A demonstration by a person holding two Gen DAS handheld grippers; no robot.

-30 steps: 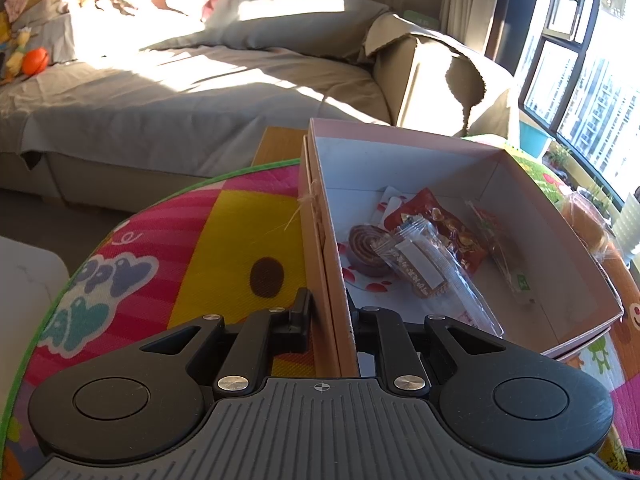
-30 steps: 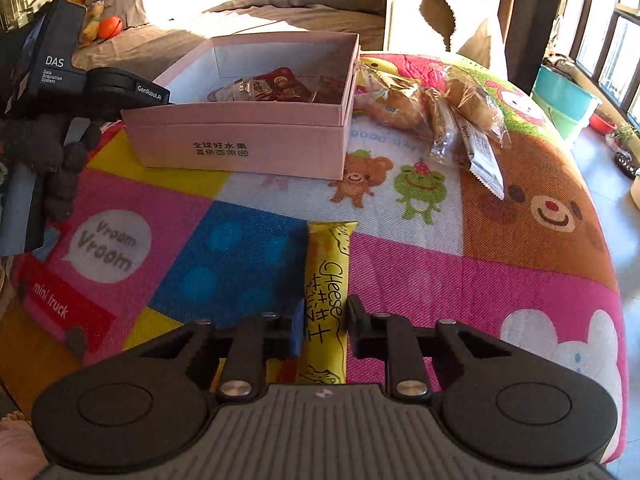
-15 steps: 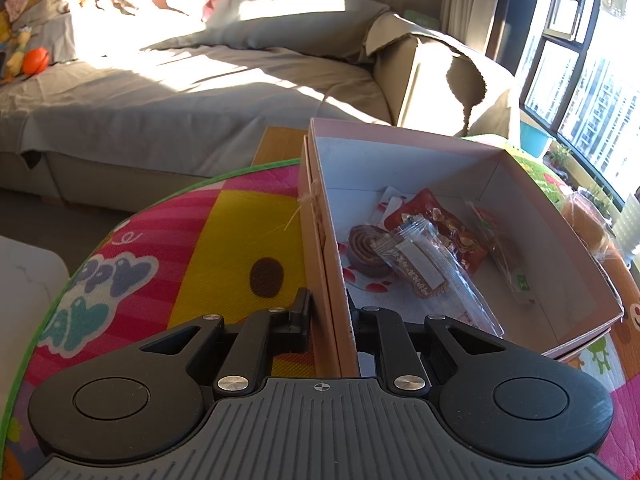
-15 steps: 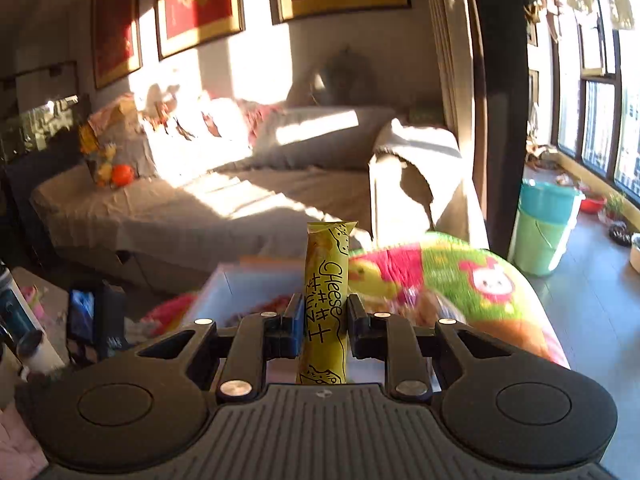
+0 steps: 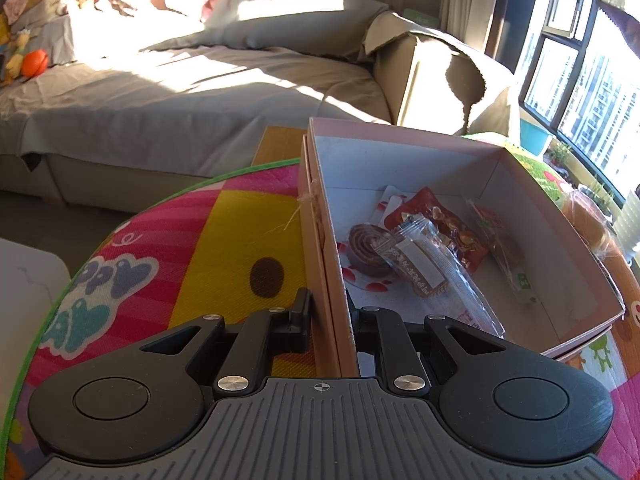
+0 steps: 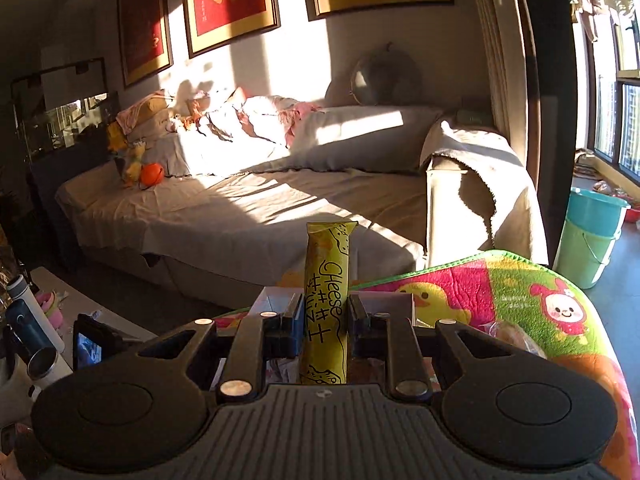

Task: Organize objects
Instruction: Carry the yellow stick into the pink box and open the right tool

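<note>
The left hand-held gripper point(image 5: 329, 312) is clamped on the near side wall of a pale pink cardboard box point(image 5: 404, 136), one finger outside the wall and one inside. The box sits open on a tabletop covered with a bright cartoon play mat point(image 5: 224, 240) in pink, yellow and green. Inside the box lie a few snacks: a red shiny snack packet point(image 5: 444, 224), a clear plastic wrapper with a brown label point(image 5: 420, 268) and a brown rolled sweet point(image 5: 362, 242). They are bunched together on the box floor, some lying partly on top of each other. The right hand-held gripper point(image 6: 323, 316) is clamped on a long yellow cheese stick packet point(image 6: 326, 280) with the word "Cheese" on it. The packet stands up between the two fingers and is lifted off the mat, above the pink box, whose edge peeks out just behind the fingers. Past the tabletop is a big sofa with a grey cover point(image 6: 248, 200) in strong sunlight, with an orange toy point(image 6: 151, 174) and crumpled blankets on it. Three red pictures in gold frames point(image 6: 234, 0) hang on the wall above. On the right side are tall windows point(image 5: 580, 92) and a green and blue plastic bucket point(image 6: 590, 236) on the floor. In the right wrist view, some bottles point(image 6: 24, 312) stand on a low white table at the left edge.
</note>
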